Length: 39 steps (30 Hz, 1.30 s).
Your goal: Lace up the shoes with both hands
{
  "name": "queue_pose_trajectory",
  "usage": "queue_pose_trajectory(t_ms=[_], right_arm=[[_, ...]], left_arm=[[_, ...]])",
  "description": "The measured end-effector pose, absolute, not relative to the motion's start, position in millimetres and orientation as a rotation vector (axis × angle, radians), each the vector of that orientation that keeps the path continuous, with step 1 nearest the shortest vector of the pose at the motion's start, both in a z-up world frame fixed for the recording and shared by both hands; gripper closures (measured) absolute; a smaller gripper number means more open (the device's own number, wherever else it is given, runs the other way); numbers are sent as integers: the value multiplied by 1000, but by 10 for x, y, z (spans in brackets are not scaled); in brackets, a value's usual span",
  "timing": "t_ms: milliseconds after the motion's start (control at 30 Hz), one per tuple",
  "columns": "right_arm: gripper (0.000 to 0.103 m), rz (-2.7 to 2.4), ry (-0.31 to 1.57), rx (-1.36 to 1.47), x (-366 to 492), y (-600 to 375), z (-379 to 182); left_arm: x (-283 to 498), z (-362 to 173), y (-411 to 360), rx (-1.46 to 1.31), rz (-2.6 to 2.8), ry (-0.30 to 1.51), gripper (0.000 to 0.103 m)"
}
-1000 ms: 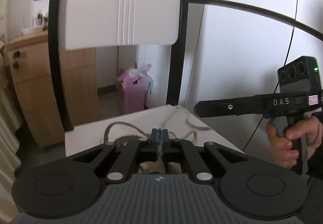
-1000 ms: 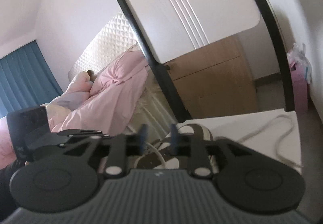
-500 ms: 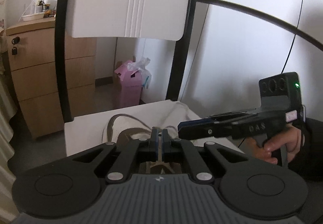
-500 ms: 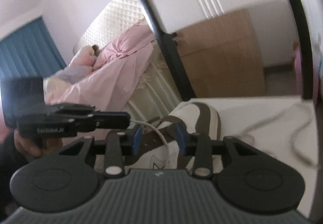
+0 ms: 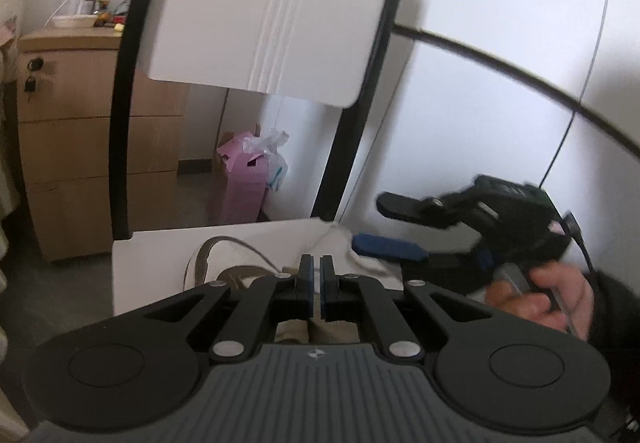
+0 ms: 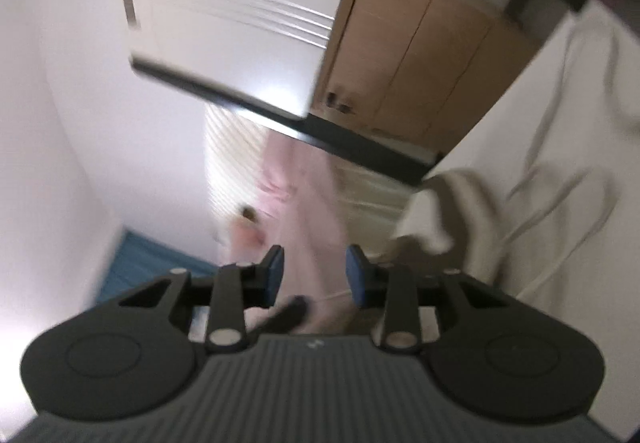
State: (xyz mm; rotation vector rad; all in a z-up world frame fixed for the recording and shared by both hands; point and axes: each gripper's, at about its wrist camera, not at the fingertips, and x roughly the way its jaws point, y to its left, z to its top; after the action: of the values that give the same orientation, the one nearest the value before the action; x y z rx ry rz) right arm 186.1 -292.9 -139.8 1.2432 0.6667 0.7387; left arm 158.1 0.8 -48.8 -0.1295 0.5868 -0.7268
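Shoe: a white and brown low-top sneaker (image 5: 224, 263) is seen lying on the white tabletop (image 5: 160, 247), directly ahead of and partly hidden under the left gripper's fingers.
Lace: a pale cord shoelace (image 5: 256, 257) is seen running from the sneaker's upper toward the left pads; whether it is actually pinched there cannot be told.
Left gripper: the black two-finger left gripper (image 5: 316, 279) is shown with its blue-lined pads pressed together, only a sliver of light between them, angled down over the shoe.
Right gripper: the matching right gripper (image 5: 384, 221) is seen from the left camera just to the right of the sneaker, rolled onto its side, held by a hand (image 5: 540, 299); its fingers are spread apart with nothing visible between them.
Right view: heavily blurred and tilted; the sneaker is placed just right of the spread blue pads (image 6: 354, 275), with loose lace trailing over the tabletop beyond.
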Motion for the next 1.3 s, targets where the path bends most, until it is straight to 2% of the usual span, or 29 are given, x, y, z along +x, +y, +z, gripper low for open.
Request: queue_pose_trajectory(t_ms=[233, 667, 767, 833, 867, 900, 933, 967, 1000, 1300], right_arm=[[67, 677, 744, 1280, 1779, -2759, -1348], [67, 582, 770, 725, 1945, -2731, -1362], [76, 604, 773, 691, 1963, -2711, -1426], [78, 623, 791, 743, 1986, -2720, -1488], [81, 632, 793, 756, 1997, -2720, -1498], [83, 640, 796, 765, 2004, -2724, -1505], [90, 646, 798, 769, 2007, -2731, -1510], [95, 651, 800, 770, 2003, -2737, -1497], [97, 653, 800, 763, 1993, -2736, -1473], [100, 695, 679, 649, 1793, -2780, -1138]], left_arm=[[1589, -486, -1, -130, -706, 579, 100], [1741, -549, -30, -152, -677, 657, 98], [1787, -560, 8, -201, -685, 677, 97], [1823, -572, 27, -231, -686, 695, 93], [1843, -579, 33, -245, -685, 704, 86], [1857, -583, 34, -254, -682, 709, 73], [1862, -581, 34, -260, -675, 710, 64], [1867, -578, 34, -267, -669, 709, 50], [1871, -573, 40, -279, -667, 705, 47], [2026, -627, 102, -459, -672, 758, 48]])
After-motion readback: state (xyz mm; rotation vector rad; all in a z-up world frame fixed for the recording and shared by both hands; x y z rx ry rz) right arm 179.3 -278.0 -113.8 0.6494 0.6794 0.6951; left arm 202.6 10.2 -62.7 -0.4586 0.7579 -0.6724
